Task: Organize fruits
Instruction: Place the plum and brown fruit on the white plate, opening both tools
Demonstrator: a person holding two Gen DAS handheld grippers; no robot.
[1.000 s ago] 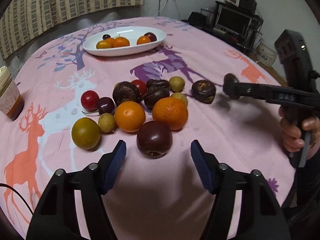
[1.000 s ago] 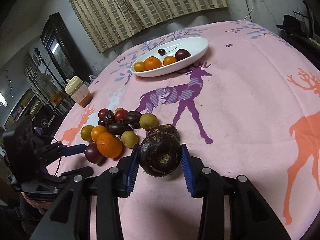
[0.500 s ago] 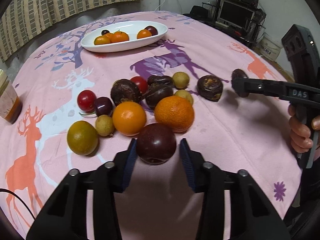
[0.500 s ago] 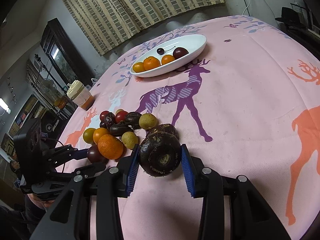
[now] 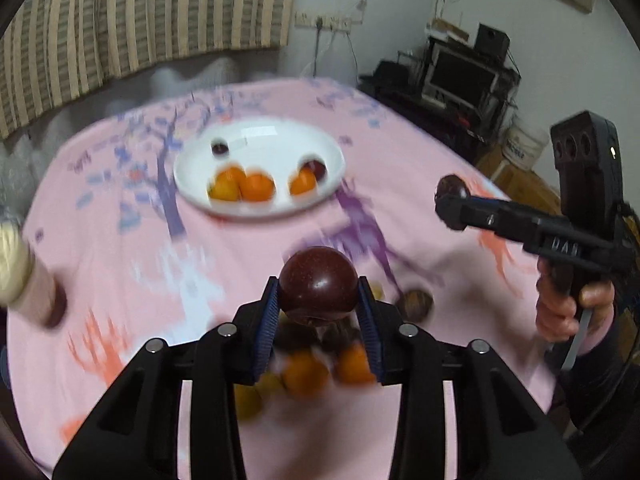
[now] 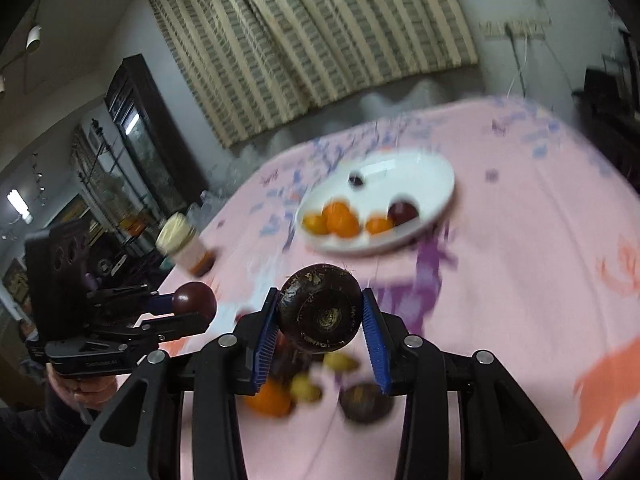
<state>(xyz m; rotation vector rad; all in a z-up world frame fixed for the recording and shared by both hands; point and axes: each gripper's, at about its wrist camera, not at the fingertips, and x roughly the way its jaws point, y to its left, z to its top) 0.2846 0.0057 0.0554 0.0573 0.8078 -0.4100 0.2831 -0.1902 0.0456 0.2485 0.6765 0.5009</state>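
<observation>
- Fruits are in both our grippers now: the left gripper (image 5: 318, 312) is clamped on a smooth dark plum (image 5: 318, 290), and the right gripper (image 6: 320, 320) is clamped on a rough brown fruit (image 6: 320, 307).
- A second ago both sat on the pink cloth (image 5: 120, 264); now both hang above it, over the loose pile (image 5: 316, 368) near us.
- We judge both picks done, with the carry to the white dish (image 5: 260, 208) at the far side left to do.
- The plum is near round, so we see no long axis; its darker end tips down toward us.
- The brown fruit is a flattened round, its scarred end facing the right camera, short axis pointing back along the fingers.
</observation>
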